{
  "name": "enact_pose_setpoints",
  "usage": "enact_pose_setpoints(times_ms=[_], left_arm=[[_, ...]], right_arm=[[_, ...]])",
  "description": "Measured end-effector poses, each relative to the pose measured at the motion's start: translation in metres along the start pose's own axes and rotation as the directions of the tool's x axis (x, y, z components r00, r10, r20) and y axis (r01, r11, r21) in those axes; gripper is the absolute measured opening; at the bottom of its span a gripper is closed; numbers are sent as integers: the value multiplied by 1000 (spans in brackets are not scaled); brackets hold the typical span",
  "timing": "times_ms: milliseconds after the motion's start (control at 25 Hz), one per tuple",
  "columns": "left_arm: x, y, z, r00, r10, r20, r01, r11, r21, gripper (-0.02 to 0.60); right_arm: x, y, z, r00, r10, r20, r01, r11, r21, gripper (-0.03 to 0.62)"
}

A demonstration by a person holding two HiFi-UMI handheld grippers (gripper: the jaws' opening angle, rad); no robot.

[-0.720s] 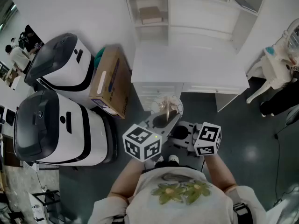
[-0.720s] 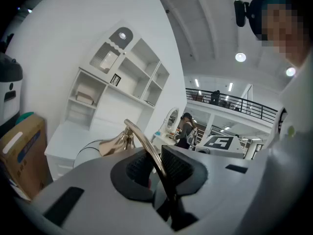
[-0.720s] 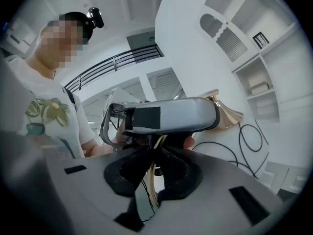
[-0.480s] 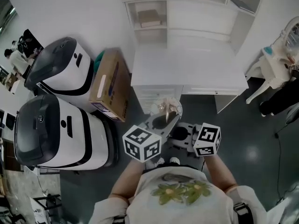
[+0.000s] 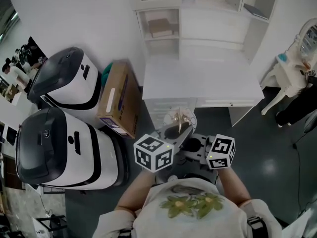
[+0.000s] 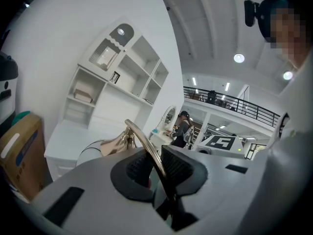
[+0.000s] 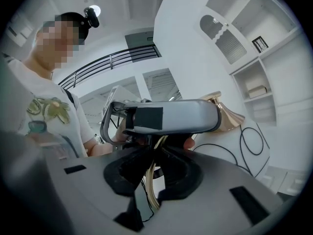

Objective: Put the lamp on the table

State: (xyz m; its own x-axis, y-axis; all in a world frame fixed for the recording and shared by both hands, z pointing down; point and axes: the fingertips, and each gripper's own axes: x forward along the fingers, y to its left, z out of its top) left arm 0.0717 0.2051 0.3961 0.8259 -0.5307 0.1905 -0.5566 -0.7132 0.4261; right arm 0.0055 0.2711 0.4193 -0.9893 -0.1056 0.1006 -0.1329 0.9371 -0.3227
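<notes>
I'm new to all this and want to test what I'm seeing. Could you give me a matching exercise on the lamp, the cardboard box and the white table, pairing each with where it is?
1. lamp
2. cardboard box
3. white table

A. on the floor, left of the table
B. straight ahead, below white shelves
C. stem clamped in the jaws of the left gripper and right gripper

Pairs: 1-C, 2-A, 3-B

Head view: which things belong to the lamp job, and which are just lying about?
Job: lamp, white table, left hand-held gripper and right hand-held gripper, both shut on the lamp.
Lying about: cardboard box, white machines, white chair.
</notes>
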Motion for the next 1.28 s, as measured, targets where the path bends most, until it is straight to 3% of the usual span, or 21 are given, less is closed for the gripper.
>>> enact_pose_setpoints(times_ms=[320,720,1280], left_arm=[[-2,19,7,1000,-9,3,9,1000,12,72],[11,70,34,999,27,20,-27,1000,-11,72],[50,131,101,997,53,61,-55,998,23,72]], right_arm=[[15,-15,4,1000,-19,7,19,1000,-14,78],[37,-61,23,1000,30,-9,-30,1000,-6,77],[51,-140,77,997,75,1,-75,995,-67,78]])
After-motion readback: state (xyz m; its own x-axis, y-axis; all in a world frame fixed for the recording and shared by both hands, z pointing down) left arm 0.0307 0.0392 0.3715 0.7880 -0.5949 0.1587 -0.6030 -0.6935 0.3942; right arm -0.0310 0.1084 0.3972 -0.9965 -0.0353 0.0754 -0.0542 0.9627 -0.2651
